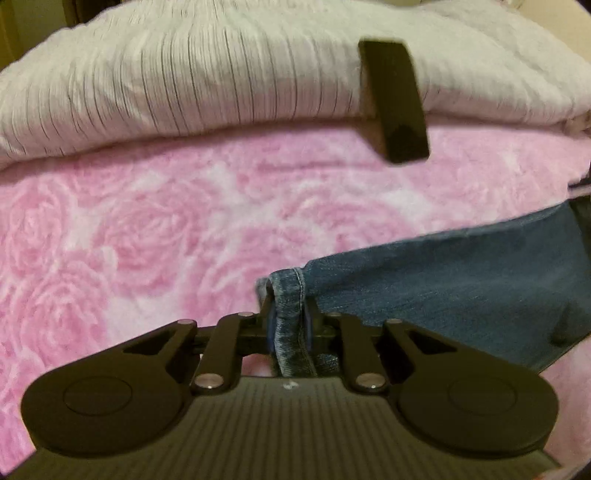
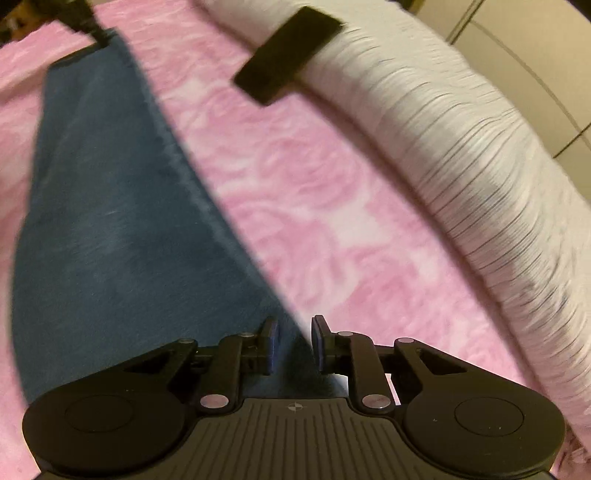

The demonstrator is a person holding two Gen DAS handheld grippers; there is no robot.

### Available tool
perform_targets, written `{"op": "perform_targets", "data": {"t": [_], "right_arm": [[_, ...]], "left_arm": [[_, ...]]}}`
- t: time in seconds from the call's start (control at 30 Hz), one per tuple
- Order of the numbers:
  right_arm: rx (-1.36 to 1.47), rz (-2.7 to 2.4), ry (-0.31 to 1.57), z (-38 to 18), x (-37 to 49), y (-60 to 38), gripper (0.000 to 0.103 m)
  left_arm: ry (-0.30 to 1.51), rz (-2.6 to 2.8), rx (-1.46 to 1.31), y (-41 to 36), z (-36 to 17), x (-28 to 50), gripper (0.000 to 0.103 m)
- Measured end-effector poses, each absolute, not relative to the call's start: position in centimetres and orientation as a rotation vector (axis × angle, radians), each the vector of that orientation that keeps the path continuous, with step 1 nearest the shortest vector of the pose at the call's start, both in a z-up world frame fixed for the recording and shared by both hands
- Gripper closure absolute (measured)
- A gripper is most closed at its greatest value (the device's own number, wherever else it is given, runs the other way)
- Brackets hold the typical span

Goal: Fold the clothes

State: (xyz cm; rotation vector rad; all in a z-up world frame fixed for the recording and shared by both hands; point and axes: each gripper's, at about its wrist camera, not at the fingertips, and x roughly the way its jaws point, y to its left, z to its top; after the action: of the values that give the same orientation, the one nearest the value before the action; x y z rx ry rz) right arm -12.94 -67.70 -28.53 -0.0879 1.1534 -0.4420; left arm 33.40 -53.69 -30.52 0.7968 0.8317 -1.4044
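Note:
A pair of blue jeans [image 1: 461, 280] lies stretched out on a pink rose-patterned blanket [image 1: 147, 229]. My left gripper [image 1: 290, 328] is shut on the stitched hem of one leg, and the bunched denim fills the gap between its pads. In the right wrist view the jeans [image 2: 110, 221] run as a long band toward the top left, where a dark gripper part [image 2: 85, 22] meets their far end. My right gripper [image 2: 294, 345] is shut on the near edge of the denim, which sits between its blue pads.
A folded white ribbed quilt [image 1: 184, 81] borders the far side of the blanket; it also curves along the right [image 2: 461, 129]. A black oblong object [image 1: 393, 99] lies at the quilt's edge, and shows again [image 2: 288, 55]. Pink blanket [image 2: 314, 184] spreads between jeans and quilt.

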Motion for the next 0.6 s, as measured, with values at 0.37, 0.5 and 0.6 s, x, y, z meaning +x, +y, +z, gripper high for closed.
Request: {"op": "perform_targets", "data": {"t": [0.37, 0.5, 0.6], "right_arm": [[0.077, -0.609, 1.063, -26.8, -16.3, -64.2, 0.083], [0.125, -0.623, 1.178, -30.4, -16.0, -64.8, 0.082], [0.075, -0.722, 1.174, -29.8, -15.6, -63.7, 0.055]], "left_arm": [[0.814, -1.315, 0.913, -52.9, -30.9, 33.8, 0.103], [0.779, -1.269, 0.910, -52.2, -29.8, 35.0, 0.101], [0.614, -1.354, 0.966, -50.3, -27.3, 33.0, 0.086]]}}
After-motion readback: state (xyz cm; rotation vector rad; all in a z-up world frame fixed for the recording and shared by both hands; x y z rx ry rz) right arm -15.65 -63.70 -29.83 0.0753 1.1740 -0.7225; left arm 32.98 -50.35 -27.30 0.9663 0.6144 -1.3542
